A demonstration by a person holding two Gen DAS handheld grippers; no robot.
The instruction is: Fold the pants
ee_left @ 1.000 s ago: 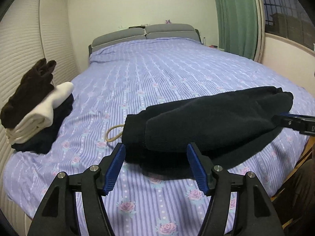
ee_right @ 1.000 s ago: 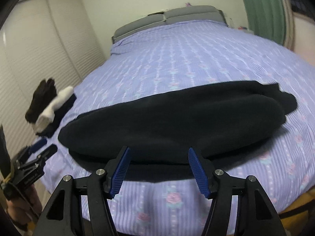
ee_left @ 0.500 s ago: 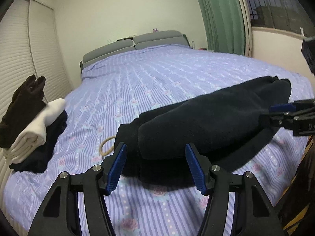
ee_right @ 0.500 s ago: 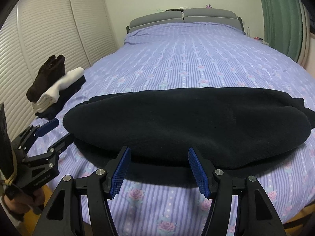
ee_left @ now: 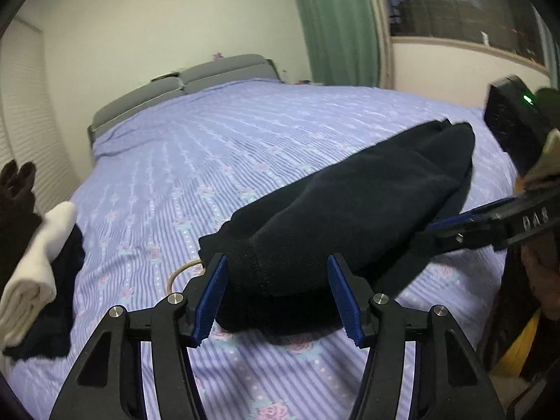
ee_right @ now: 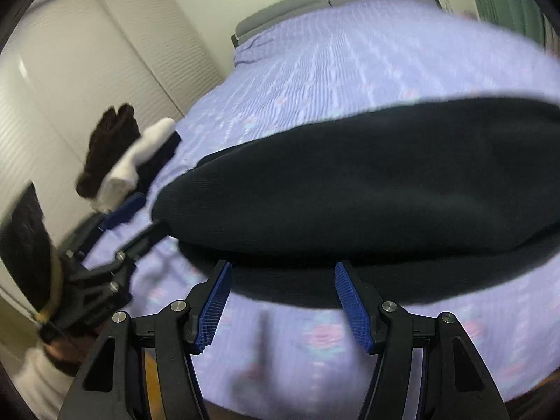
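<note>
Jaws of the left gripper (ee_left: pixel 276 295) are closing, spread around the thick black fleece pants' (ee_left: pixel 350 210) end without pressing; right gripper (ee_right: pixel 281 302) gapes, empty, at their long edge on the lilac striped bedspread (ee_left: pixel 210 161).

The left gripper (ee_left: pixel 276 295), jaws closing, frames the near end of the black pants (ee_left: pixel 350 210) without touching it.

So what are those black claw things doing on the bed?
A person is folding pants using a grabbing tool in each hand. The dark pants lie across the purple bed, already folded in half lengthwise. The left tool is at one end with its pads around the edge of the cloth, closing but not pinching yet. The right tool waits open at the long edge, touching nothing. A pile of folded clothes sits off to the side.
</note>
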